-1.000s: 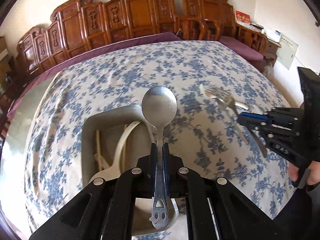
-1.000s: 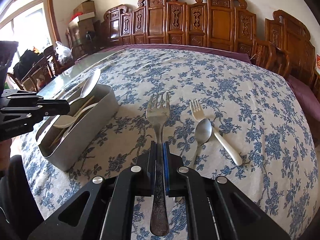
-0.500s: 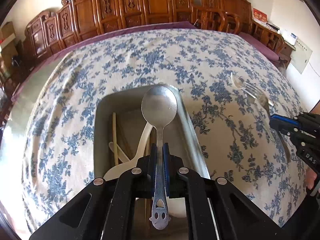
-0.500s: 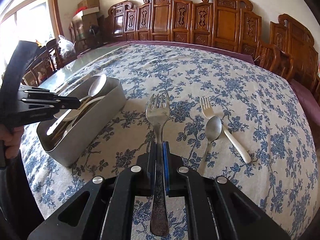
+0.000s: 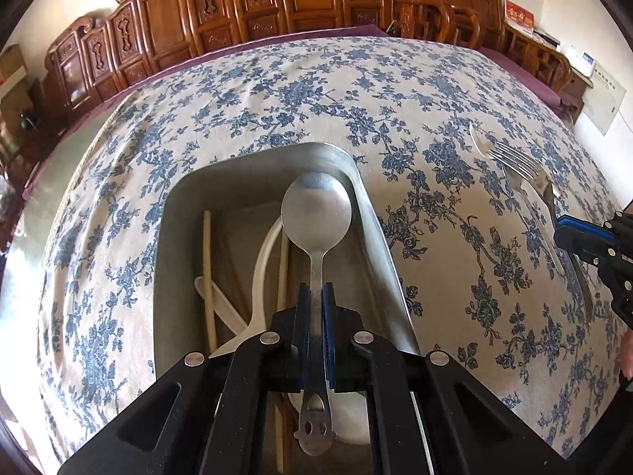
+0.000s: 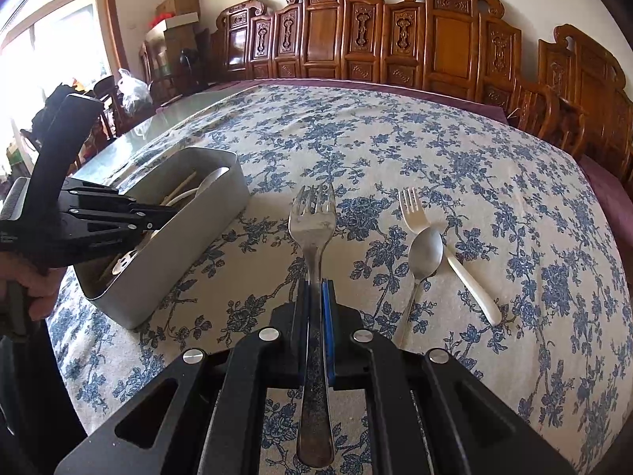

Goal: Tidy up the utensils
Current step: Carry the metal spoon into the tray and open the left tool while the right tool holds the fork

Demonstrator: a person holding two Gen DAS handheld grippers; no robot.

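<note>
Left gripper [image 5: 315, 297] is clamped on the steel spoon [image 5: 316, 213], whose long axis runs along the metal bin [image 5: 368, 206] directly beneath it, bowl toward the far wall. Right gripper [image 6: 314, 293] pinches the steel fork [image 6: 312, 221] over the tablecloth [image 6: 395, 138], with the bin off to its left, so the left is nearer.

Over the past second the left tongs [image 5: 316, 308] have carried the metal spoon [image 5: 316, 213] from above the tablecloth at the metal utensil box's [image 5: 368, 206] right rim to over its inside, the bowl now near the far right corner. The box fills more of the left wrist view. The right tongs [image 6: 314, 297], holding the metal fork [image 6: 312, 217], have drawn slightly right, away from the box.
</note>
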